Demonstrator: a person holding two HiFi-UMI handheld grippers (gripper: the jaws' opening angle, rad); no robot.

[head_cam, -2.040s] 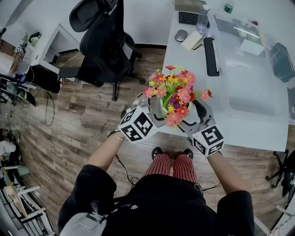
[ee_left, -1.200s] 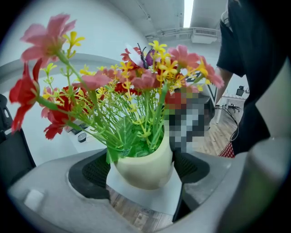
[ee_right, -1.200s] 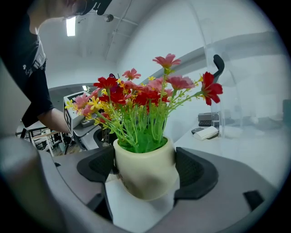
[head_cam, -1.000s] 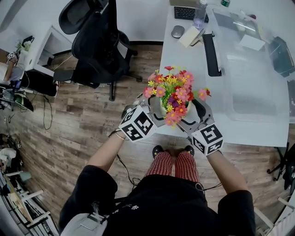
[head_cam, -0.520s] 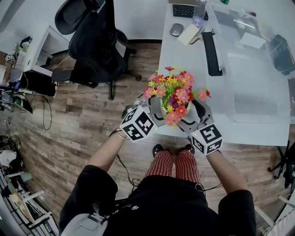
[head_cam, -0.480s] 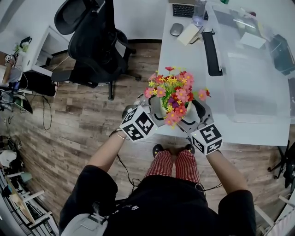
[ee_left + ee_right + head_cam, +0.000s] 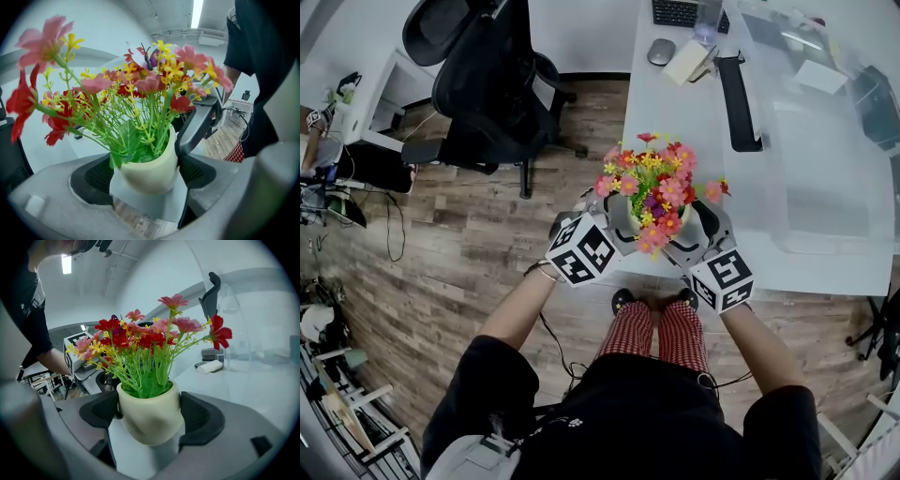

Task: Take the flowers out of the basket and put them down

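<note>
From the head we look steeply down on the flowers [image 7: 654, 192]; each gripper view faces them close up from opposite sides, sharing the pot [image 7: 147, 171].

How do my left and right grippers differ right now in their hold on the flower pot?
The left gripper takes the pot from the person's left, the right gripper from the right. The left gripper hangs over the wooden floor, the right gripper over the edge of the table. Both are shut on the pot.

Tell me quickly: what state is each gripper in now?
Left gripper: closed, holding the pot.
Right gripper: closed, holding the same pot.
</note>
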